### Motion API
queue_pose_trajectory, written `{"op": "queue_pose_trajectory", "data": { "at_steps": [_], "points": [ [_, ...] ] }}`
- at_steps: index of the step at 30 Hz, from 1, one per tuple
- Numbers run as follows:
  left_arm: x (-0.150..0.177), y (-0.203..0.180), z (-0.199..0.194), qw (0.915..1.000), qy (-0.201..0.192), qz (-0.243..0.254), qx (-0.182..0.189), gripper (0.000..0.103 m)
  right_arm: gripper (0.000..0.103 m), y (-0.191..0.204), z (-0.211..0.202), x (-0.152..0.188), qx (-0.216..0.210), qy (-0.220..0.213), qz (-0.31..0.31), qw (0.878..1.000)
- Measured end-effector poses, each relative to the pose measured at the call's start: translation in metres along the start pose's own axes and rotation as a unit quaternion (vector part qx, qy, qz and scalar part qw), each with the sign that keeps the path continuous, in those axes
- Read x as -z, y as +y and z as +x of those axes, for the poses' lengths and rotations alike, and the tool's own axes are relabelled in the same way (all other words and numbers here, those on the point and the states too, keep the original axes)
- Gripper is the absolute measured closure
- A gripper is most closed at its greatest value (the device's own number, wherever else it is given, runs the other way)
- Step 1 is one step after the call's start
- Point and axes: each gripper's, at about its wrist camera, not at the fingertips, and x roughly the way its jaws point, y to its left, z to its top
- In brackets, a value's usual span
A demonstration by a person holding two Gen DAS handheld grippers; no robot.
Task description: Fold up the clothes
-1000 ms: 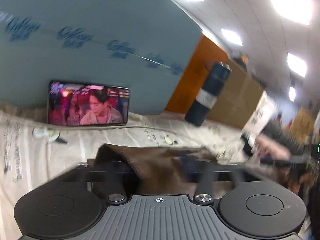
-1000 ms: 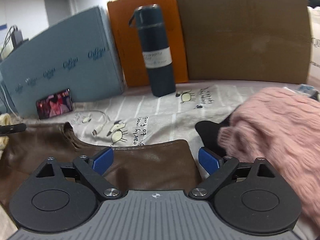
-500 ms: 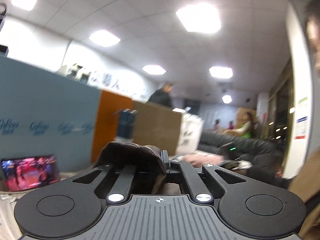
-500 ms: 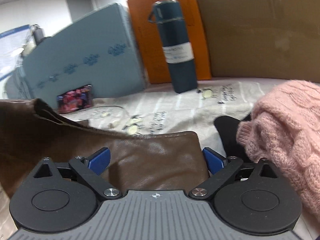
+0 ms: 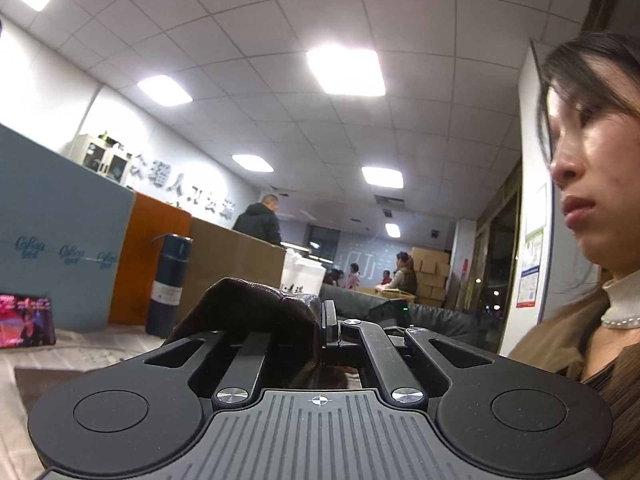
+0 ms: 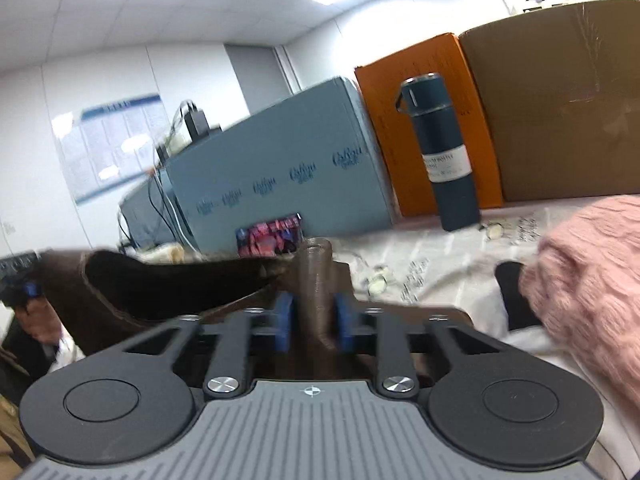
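A brown leather garment (image 6: 160, 296) is held up off the table by both grippers. My right gripper (image 6: 314, 320) is shut on a bunched edge of it between the blue pads (image 6: 285, 320). My left gripper (image 5: 320, 320) is shut on another edge of the same garment (image 5: 256, 308), lifted high and tilted up toward the ceiling. The left gripper also shows at the far left of the right wrist view (image 6: 24, 288). A pink fluffy sweater (image 6: 592, 280) lies on the table at the right.
A dark blue flask (image 6: 444, 160) stands at the back by an orange board (image 6: 404, 120), cardboard (image 6: 560, 120) and a blue box (image 6: 280, 184). A phone (image 6: 268, 236) leans on the box. A printed cloth (image 6: 440, 264) covers the table. The person's face (image 5: 580, 184) is close on the right.
My right gripper has shut on the brown garment's edge and lifted it. My left gripper has risen higher with its edge and tilted up toward the ceiling.
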Motion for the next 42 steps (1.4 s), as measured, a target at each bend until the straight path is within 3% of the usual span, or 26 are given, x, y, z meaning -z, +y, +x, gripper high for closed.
{"op": "queue_pose_trajectory", "data": {
  "at_steps": [2, 9, 15, 17, 18, 19, 20, 21, 22, 25, 28, 30, 32, 38, 42],
  "points": [
    [0.006, -0.007, -0.005, 1.0000, 0.005, -0.006, 0.001, 0.101, 0.093, 0.012, -0.009, 0.006, 0.003, 0.006, -0.011, 1.000],
    [0.025, -0.032, -0.037, 0.9990, 0.031, -0.032, 0.006, 0.101, 0.093, 0.059, -0.070, 0.046, 0.011, -0.019, -0.035, 0.999],
    [0.057, -0.033, -0.060, 0.9882, 0.121, -0.092, -0.020, 0.098, 0.093, 0.081, -0.120, 0.094, 0.054, -0.027, -0.013, 0.998],
    [0.067, -0.031, -0.066, 0.9829, 0.143, -0.108, -0.043, 0.088, 0.083, 0.083, -0.132, 0.105, 0.068, -0.029, -0.002, 0.997],
    [0.070, -0.029, -0.070, 0.9805, 0.148, -0.115, -0.059, 0.075, 0.078, 0.083, -0.138, 0.109, 0.076, -0.032, 0.002, 0.997],
    [0.072, -0.028, -0.077, 0.9792, 0.141, -0.123, -0.080, 0.054, 0.067, 0.083, -0.144, 0.113, 0.083, -0.034, 0.007, 0.996],
    [0.072, -0.026, -0.086, 0.9780, 0.128, -0.131, -0.099, 0.040, 0.050, 0.081, -0.148, 0.113, 0.099, -0.039, 0.012, 0.994],
    [0.071, -0.023, -0.095, 0.9763, 0.113, -0.140, -0.120, 0.022, 0.042, 0.080, -0.152, 0.113, 0.115, -0.043, 0.013, 0.992],
    [0.068, -0.019, -0.104, 0.9741, 0.094, -0.148, -0.142, 0.021, 0.034, 0.078, -0.155, 0.112, 0.131, -0.048, 0.014, 0.990],
    [0.057, -0.002, -0.121, 0.9598, 0.045, -0.173, -0.216, 0.015, 0.023, 0.067, -0.165, 0.108, 0.147, -0.074, 0.024, 0.986],
    [0.039, 0.021, -0.108, 0.9457, 0.036, -0.179, -0.269, 0.012, 0.018, 0.055, -0.162, 0.094, 0.143, -0.098, 0.031, 0.984],
    [0.027, 0.042, -0.085, 0.9449, 0.056, -0.166, -0.277, 0.012, 0.012, 0.048, -0.156, 0.081, 0.128, -0.116, 0.029, 0.985],
    [0.015, 0.068, -0.054, 0.9386, 0.085, -0.157, -0.295, 0.012, 0.006, 0.037, -0.143, 0.066, 0.123, -0.119, 0.049, 0.984],
    [0.008, 0.154, 0.027, 0.9202, 0.170, -0.149, -0.319, 0.012, 0.006, 0.005, -0.056, 0.022, 0.198, -0.017, 0.124, 0.972],
    [0.018, 0.199, 0.063, 0.9066, 0.196, -0.174, -0.331, 0.013, 0.006, -0.015, -0.007, 0.013, 0.198, 0.036, 0.152, 0.968]
  ]
}}
